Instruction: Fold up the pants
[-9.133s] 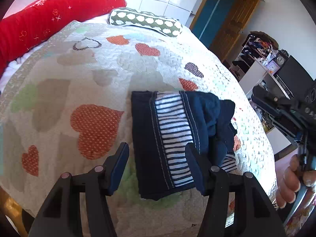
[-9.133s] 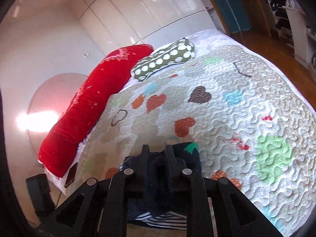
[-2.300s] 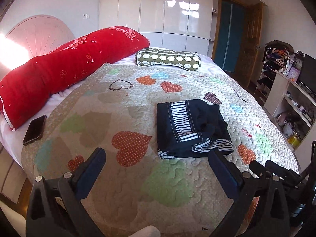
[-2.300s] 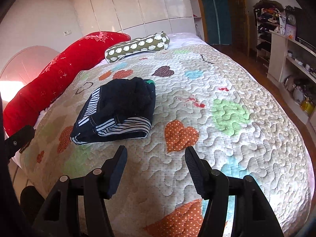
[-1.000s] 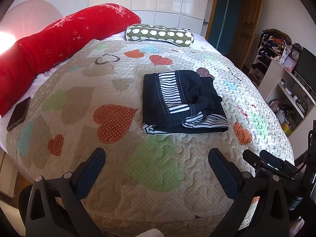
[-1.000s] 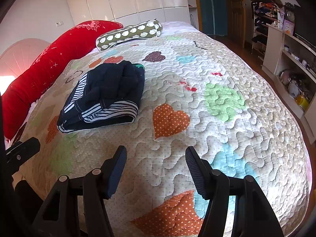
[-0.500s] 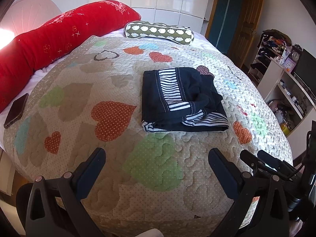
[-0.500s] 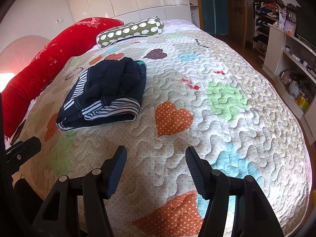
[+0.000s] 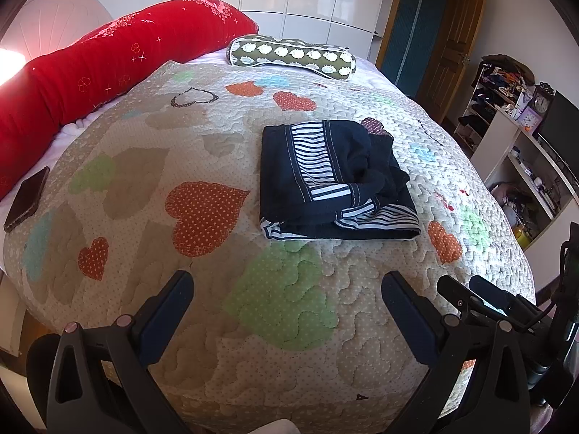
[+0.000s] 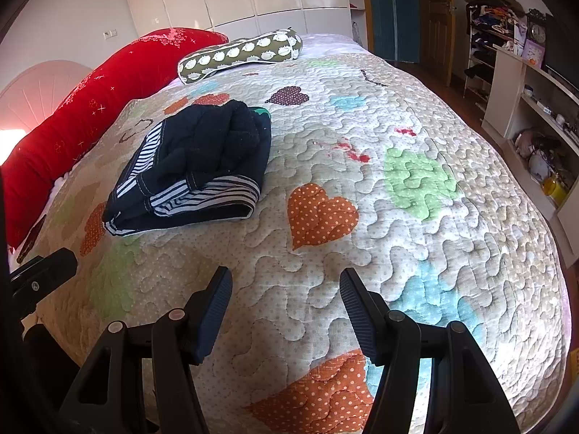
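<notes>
Pants (image 9: 333,177) folded on quilt (image 9: 289,289), well ahead of left tool (image 9: 286,311) & right tool (image 10: 286,303), both released

Left gripper (image 9: 286,311) and right gripper (image 10: 286,303) empty (jaws spread).

Both the left gripper (image 9: 286,300) and the right gripper (image 10: 286,296) are black plastic frames with silver pivot screws. Their fingers (image 10: 356,311) carry dark blue ribbed pads.

You had the folded pants (image 9: 331,177) lying mid-quilt (image 9: 282,289) on the bed, two bolster pillows (image 9: 293,54) behind them, a phone (image 9: 27,199) at the left edge, shelves (image 9: 524,166) to the right.
</notes>
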A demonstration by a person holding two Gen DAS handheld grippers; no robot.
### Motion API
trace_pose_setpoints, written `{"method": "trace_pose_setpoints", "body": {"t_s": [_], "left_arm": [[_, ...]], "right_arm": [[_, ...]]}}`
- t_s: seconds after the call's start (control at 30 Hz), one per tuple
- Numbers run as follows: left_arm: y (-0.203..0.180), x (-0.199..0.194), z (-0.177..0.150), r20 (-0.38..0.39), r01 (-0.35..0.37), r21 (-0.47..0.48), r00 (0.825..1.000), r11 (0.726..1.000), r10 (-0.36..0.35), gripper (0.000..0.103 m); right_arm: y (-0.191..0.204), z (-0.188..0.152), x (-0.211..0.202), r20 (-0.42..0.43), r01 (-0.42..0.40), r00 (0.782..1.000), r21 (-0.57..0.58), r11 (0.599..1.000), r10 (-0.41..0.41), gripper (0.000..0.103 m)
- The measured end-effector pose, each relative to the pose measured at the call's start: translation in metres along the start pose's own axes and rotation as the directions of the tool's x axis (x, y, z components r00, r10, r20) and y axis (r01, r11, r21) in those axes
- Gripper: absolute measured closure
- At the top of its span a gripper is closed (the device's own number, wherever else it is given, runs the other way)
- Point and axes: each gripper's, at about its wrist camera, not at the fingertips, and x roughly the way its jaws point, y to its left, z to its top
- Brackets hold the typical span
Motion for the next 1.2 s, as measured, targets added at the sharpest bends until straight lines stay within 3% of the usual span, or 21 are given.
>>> {"method": "trace_pose_setpoints", "body": {"t_s": [1.2], "left_arm": [[0.0054,0.0097,-0.0057,-0.043,0.018,-0.034,0.999,0.999,-0.019,0.0]], "right_arm": [[0.0022,-0.0032,0.0042,-0.01,-0.002,1.0,-0.007,1.0,0.002,0.036]]}}
